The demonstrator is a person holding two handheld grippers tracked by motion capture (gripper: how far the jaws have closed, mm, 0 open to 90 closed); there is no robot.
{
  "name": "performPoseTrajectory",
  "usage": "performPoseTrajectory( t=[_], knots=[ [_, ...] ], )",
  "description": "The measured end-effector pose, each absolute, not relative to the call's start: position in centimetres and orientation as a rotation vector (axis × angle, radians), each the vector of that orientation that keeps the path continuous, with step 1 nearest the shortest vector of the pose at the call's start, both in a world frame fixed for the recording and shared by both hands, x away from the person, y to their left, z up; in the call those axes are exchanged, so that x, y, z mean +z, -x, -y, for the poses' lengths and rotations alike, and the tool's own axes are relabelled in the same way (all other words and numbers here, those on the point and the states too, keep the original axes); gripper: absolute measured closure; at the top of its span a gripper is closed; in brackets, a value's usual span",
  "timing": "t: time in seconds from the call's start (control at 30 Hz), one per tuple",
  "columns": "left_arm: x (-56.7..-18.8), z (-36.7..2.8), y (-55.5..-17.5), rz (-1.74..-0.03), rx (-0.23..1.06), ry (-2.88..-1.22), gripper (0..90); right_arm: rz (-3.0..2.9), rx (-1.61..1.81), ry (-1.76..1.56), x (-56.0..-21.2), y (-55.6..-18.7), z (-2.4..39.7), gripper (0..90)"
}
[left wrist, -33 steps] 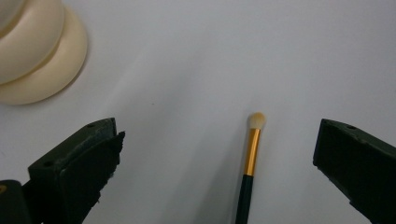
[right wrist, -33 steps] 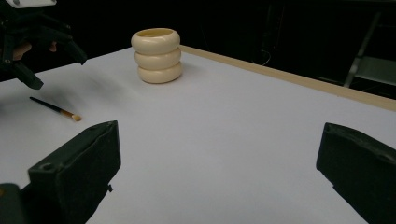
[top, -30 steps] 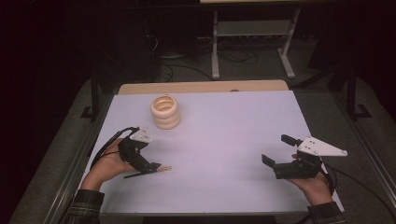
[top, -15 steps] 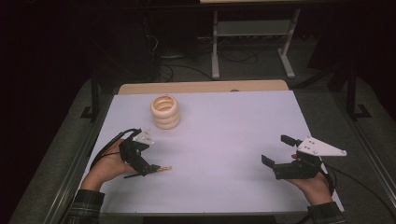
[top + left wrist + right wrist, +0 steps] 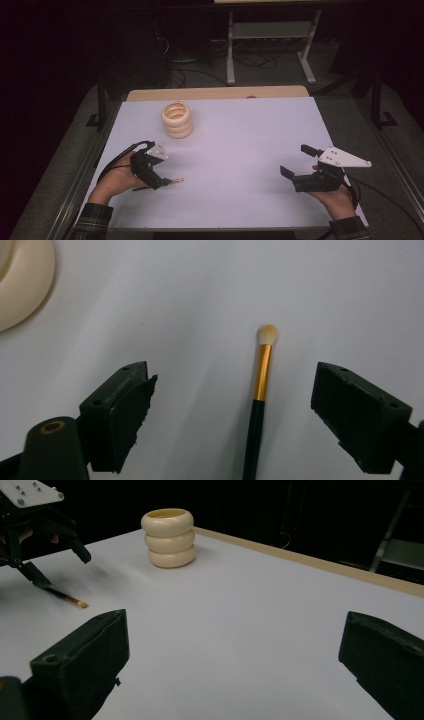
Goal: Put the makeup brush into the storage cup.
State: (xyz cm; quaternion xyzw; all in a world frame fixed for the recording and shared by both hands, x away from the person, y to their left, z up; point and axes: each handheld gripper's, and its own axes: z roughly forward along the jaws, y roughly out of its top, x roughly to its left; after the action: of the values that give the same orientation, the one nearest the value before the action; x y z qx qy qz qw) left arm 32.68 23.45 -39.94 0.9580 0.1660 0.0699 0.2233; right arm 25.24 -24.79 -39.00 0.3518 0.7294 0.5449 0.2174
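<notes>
Brush [image 5: 260,405] flat on table [image 5: 240,150], between jaws of left gripper [image 5: 232,405], clear of both pads; jaws just closing in, gap left each side. Cup [image 5: 177,119] well apart. Right gripper [image 5: 300,167] wide open, empty.

The left hand-held gripper [image 5: 232,405] has just been closing its jaws around the brush [image 5: 260,390]

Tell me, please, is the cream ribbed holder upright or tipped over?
Upright: the cream ribbed holder stands on its base on the table, its open mouth facing up.
</notes>
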Motion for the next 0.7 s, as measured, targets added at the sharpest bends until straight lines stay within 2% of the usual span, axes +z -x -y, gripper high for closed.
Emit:
performPoseTrajectory(
  t=[0.37, 0.7],
  knots=[
    [-40.14, -23.03, -32.55, -0.448, 0.187, -2.684, 25.9, -2.020, 1.509, -0.976, -39.02, -25.26, 24.79, 0.0],
    [-40.54, -22.84, -32.50, -0.415, 0.160, -2.734, 38.3, -2.019, 1.508, -0.976, -39.03, -25.27, 24.82, 0.0]
  ],
)
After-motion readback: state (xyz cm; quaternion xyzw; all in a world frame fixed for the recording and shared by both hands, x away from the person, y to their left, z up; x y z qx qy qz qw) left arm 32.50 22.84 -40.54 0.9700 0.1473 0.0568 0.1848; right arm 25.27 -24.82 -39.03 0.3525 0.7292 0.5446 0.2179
